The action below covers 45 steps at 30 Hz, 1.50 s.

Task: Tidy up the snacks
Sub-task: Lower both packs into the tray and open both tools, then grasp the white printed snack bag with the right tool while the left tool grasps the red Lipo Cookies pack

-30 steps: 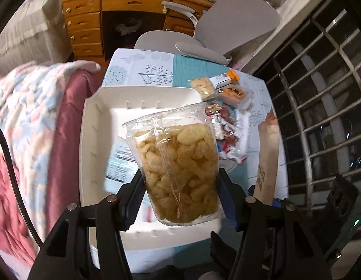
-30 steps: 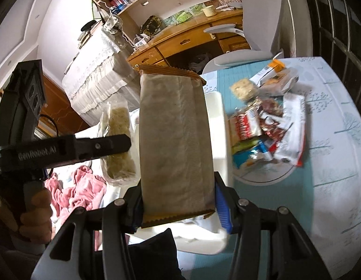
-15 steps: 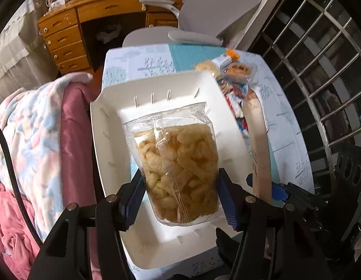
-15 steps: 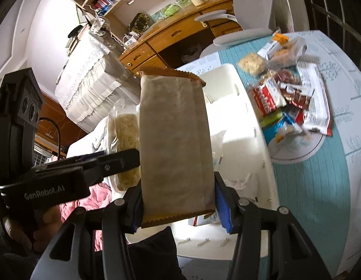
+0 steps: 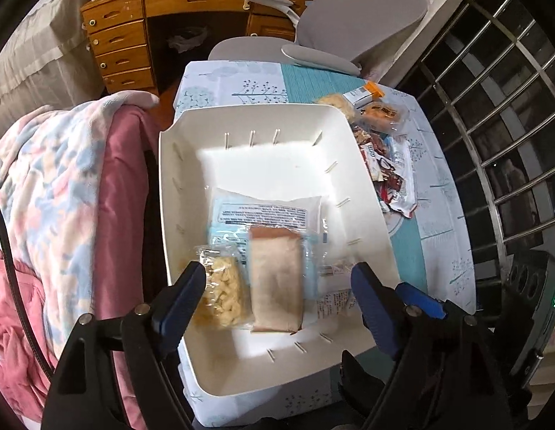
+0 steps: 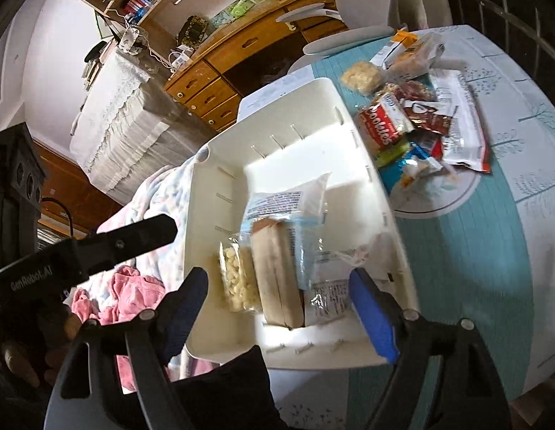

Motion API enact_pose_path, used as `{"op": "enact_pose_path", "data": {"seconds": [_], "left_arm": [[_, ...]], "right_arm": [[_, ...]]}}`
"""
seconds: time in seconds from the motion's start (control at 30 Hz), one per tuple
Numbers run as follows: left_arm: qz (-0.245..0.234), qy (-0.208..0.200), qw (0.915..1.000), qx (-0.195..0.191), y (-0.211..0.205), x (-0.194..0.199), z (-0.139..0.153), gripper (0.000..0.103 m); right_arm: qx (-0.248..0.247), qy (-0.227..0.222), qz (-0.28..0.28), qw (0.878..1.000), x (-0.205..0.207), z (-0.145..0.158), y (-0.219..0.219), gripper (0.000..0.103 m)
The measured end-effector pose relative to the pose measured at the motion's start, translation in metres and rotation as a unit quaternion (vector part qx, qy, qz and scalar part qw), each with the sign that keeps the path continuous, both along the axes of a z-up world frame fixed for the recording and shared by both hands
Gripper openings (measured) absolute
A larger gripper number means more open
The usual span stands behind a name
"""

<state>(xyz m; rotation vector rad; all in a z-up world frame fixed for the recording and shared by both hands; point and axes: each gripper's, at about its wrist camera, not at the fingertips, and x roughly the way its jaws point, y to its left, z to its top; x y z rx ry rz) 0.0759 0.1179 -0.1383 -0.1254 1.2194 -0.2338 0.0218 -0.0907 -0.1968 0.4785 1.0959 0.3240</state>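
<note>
Nearest, the left gripper (image 5: 273, 286) hangs over the white bin (image 5: 363, 186), its jaws opening with nothing pinched between the blue pads. The clear bag of puffed snacks (image 5: 225, 292) lies flat on the bin floor just inside the left pad, at about nine o'clock from the gripper's middle. Beside it, touching, lies the brown paper packet (image 5: 275, 279), at about twelve o'clock between the pads but below them.

The right gripper (image 6: 279, 308) is likewise opening and empty; in its view the packet lies at about twelve o'clock, the puffed bag at ten. Both rest on a pale blue printed pouch (image 5: 263, 211). Farther off, at two o'clock beyond the bin wall, a heap of snacks (image 6: 417, 122) sits on the table (image 6: 499, 236).
</note>
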Motion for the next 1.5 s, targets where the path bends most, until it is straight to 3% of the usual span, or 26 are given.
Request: {"op": "enact_pose_path", "data": {"seconds": [0.27,0.53,0.93,1.13,1.33,1.5], "left_arm": [[-0.027,-0.008,0.9996,0.005,-0.019,-0.006,0.013,0.082],[-0.057,-0.009,0.9983,0.005,-0.040,0.013,0.030,0.082],[-0.144,-0.018,0.9887,0.037,-0.108,0.064,0.046,0.084],[-0.186,-0.009,0.9802,0.068,-0.145,0.093,0.034,0.085],[-0.218,0.009,0.9704,0.104,-0.178,0.120,0.004,0.085],[-0.249,0.021,0.9545,0.162,-0.208,0.138,-0.027,0.085]], "right_arm": [[-0.031,-0.002,-0.020,0.999,-0.014,0.012,-0.022,0.082],[-0.045,-0.006,-0.052,0.998,-0.014,0.017,-0.054,0.082],[-0.035,-0.017,-0.094,0.995,0.035,0.022,-0.117,0.082],[-0.024,-0.002,-0.113,0.993,0.076,0.014,-0.147,0.082],[0.007,0.022,-0.128,0.992,0.121,-0.011,-0.176,0.082],[0.024,0.051,-0.134,0.989,0.154,-0.037,-0.189,0.082]]}}
